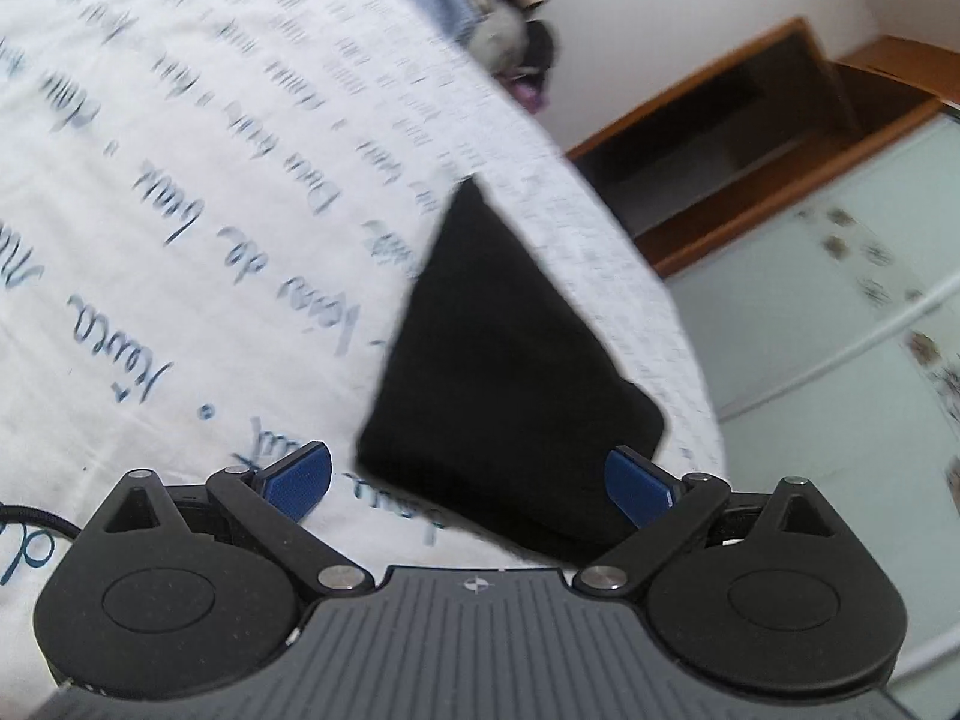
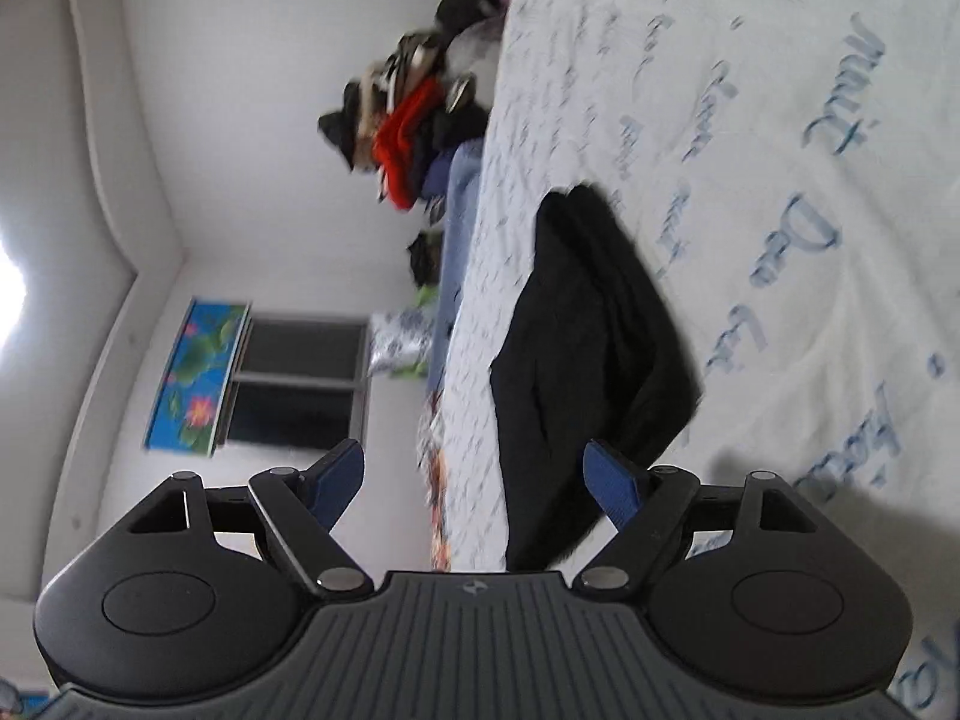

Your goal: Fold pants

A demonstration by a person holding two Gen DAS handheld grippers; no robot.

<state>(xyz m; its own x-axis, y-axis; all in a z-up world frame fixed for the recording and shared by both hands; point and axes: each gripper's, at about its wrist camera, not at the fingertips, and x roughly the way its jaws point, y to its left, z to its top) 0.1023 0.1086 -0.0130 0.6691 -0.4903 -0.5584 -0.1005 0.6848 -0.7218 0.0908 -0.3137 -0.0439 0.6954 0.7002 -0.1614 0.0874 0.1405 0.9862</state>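
The black pants (image 1: 504,372) lie folded into a compact bundle on the white bed sheet with blue script (image 1: 180,210), near the bed's edge. My left gripper (image 1: 468,489) is open, its blue pads wide apart just short of the bundle's near edge, holding nothing. In the right wrist view the same pants (image 2: 588,348) lie on the sheet (image 2: 780,180), with visible folds. My right gripper (image 2: 477,489) is open and empty, its right pad (image 2: 615,489) over the bundle's near end.
A pile of mixed clothes (image 2: 420,120) sits at the far end of the bed against the white wall. A wooden shelf unit (image 1: 750,138) and a pale wardrobe door (image 1: 840,300) stand beside the bed. A window and a flowered picture (image 2: 192,372) are on the wall.
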